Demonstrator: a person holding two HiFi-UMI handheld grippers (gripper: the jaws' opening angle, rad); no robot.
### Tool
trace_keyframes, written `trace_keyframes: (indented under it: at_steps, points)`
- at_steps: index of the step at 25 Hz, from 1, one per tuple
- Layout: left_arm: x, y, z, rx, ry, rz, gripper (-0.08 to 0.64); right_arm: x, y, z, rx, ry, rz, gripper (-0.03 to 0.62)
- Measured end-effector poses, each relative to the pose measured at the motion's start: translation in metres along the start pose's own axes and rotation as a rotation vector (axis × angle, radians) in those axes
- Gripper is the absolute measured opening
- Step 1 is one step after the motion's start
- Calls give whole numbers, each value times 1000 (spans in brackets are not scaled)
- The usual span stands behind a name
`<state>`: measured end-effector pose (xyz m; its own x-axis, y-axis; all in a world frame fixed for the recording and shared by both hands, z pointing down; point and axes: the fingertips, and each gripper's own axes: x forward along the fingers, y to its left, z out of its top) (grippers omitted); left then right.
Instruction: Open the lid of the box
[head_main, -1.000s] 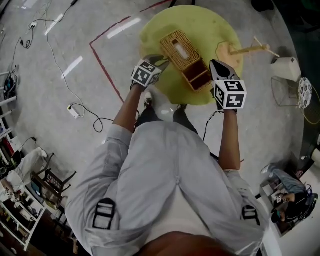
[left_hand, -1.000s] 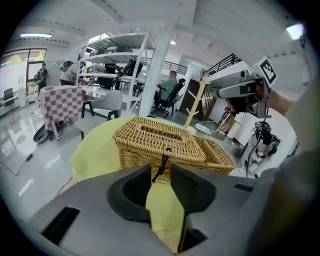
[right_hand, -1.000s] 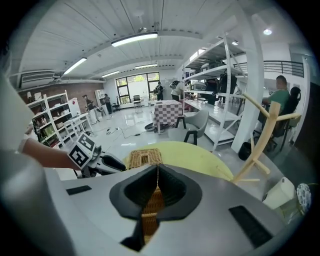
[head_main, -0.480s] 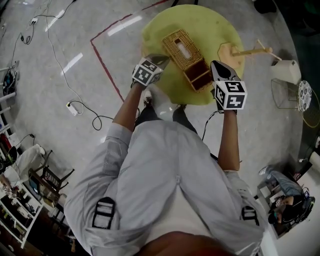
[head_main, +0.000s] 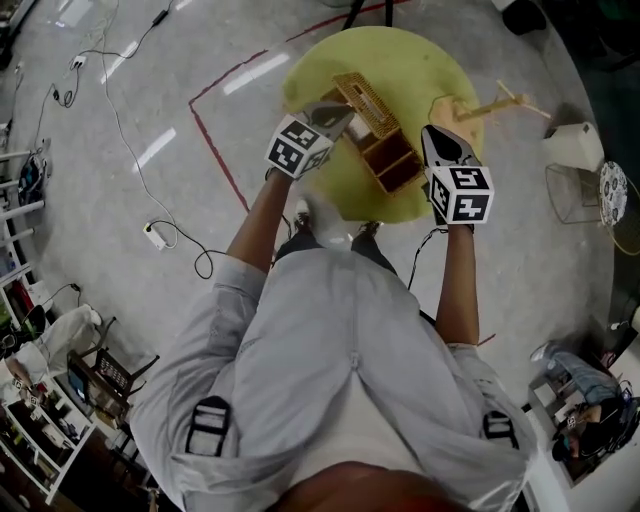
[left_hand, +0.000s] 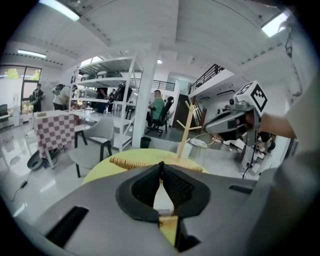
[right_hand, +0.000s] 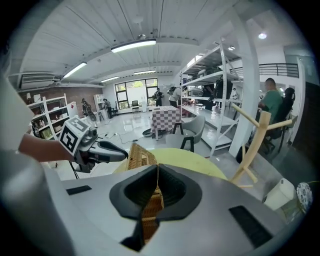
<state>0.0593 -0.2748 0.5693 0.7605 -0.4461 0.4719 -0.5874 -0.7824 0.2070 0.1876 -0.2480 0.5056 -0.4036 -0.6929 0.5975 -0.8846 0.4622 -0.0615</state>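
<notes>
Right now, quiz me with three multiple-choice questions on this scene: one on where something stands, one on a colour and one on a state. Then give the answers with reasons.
1. Where does the wooden rack stand?
A. on the floor
B. on the table, beside the box
C. inside the box

2. What colour is the table top?
A. yellow
B. red
C. black

3. How is the lid of the box?
A. flat and shut
B. raised, with the inside showing
C. lying on the floor

Answers:
1. B: in the head view the rack's base rests on the table top, to the right of the box and apart from it.
2. A: the round top shows yellow in every view.
3. B: the lid stands up on edge and the box's compartments lie bare.
</notes>
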Motion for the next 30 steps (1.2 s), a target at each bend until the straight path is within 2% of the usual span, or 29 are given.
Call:
trace_keyframes:
  at_steps: [3,8,13,17,18,20,21,30]
  points:
    - [18,-3,29,23,-30,1,46,-11,-12,-4,15,-12,-24,25]
    - [61,-1,58,-11,-45,15,46,-31,-38,-22,72,-16,-75,25]
    - [101,0,47,-85,11,41,46,-43,-62,-39,114,-9,-109,25]
    - [121,0,35,-86,69,60,51,-48,-74,-45,126,-8,-123,25]
    - [125,0,33,-79,88,60,64,-49,-76,-46,127,-9,-126,25]
    - [131,-1,30,-65,127,54,135,-52,-78,-46,126,-8,-128,25]
    - [132,-3,29,-61,139,51,144,-54,-78,-46,125,-8,-129,25]
    - [116,-11,29,-61,122,51,144,-61,-77,-39,105,-28,-123,25]
